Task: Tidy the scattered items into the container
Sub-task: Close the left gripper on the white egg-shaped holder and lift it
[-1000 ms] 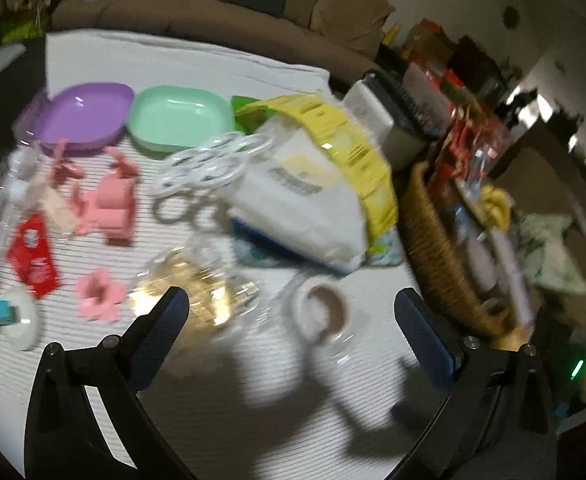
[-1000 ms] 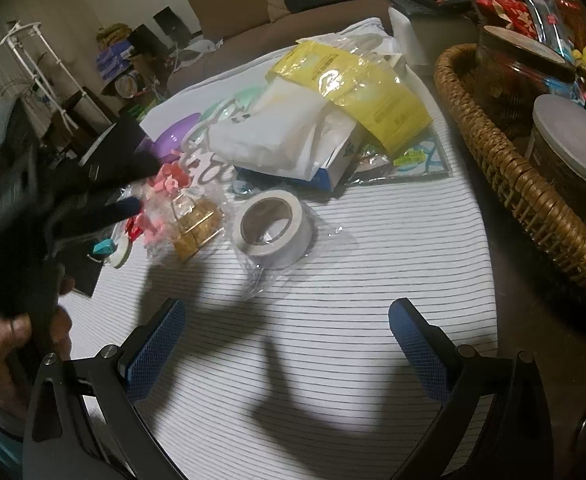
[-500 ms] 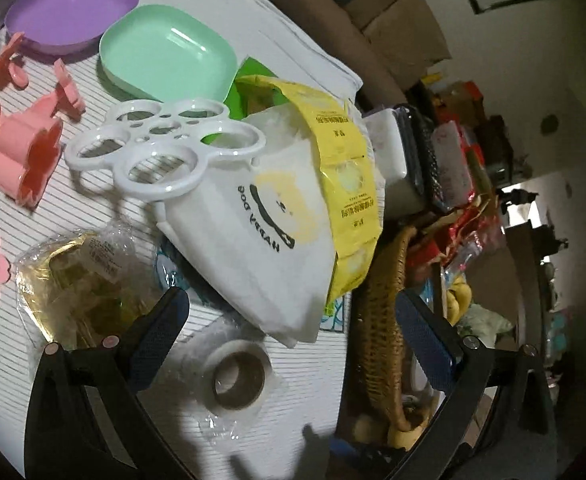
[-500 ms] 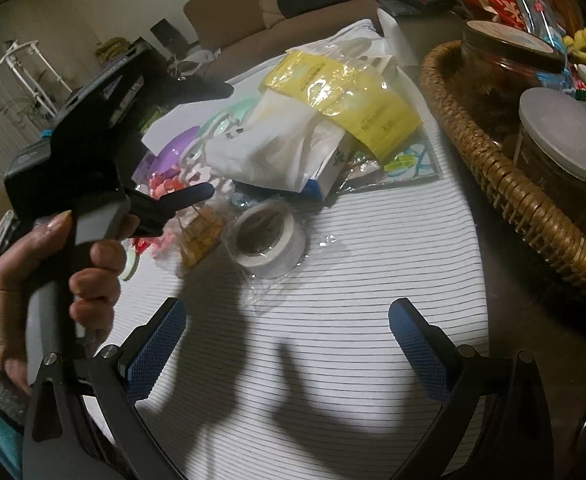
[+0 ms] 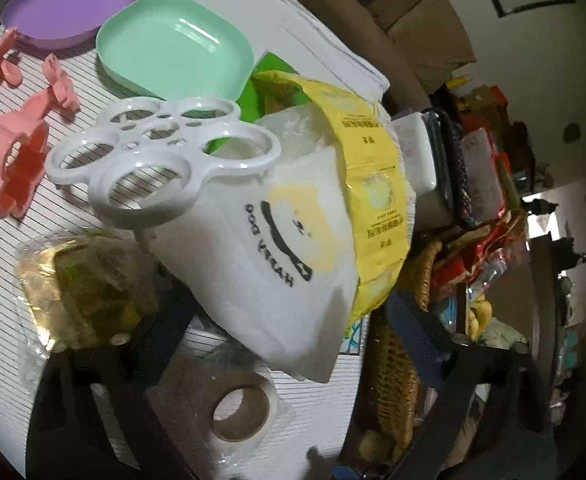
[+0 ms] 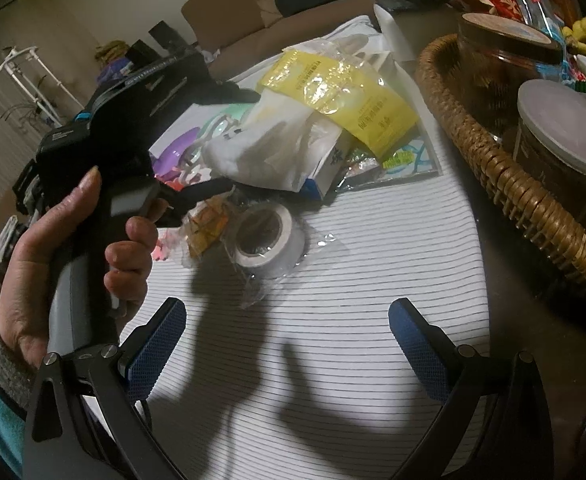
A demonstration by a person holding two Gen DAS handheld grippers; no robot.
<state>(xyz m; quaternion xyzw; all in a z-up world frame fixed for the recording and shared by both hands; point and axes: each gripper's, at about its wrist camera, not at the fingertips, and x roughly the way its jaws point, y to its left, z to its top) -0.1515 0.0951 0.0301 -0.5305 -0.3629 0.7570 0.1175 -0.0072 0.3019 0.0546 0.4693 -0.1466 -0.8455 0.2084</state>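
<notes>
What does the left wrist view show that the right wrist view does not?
Only the left wrist view shows the pink flower cutters and the whole green dish.

Only the right wrist view shows the hand holding the left claw's handle, the open right claw over bare striped cloth, and the lidded jars in the wicker basket.

Both show the tape roll, the white bag and the yellow packet.

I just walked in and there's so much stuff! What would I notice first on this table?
Probably the heap in the middle: a white bag with a dog face with a bright yellow packet lying over it. Beside it, towards the back, sit a mint green dish and a purple dish. In front lies a roll of tape in clear wrap.
</notes>
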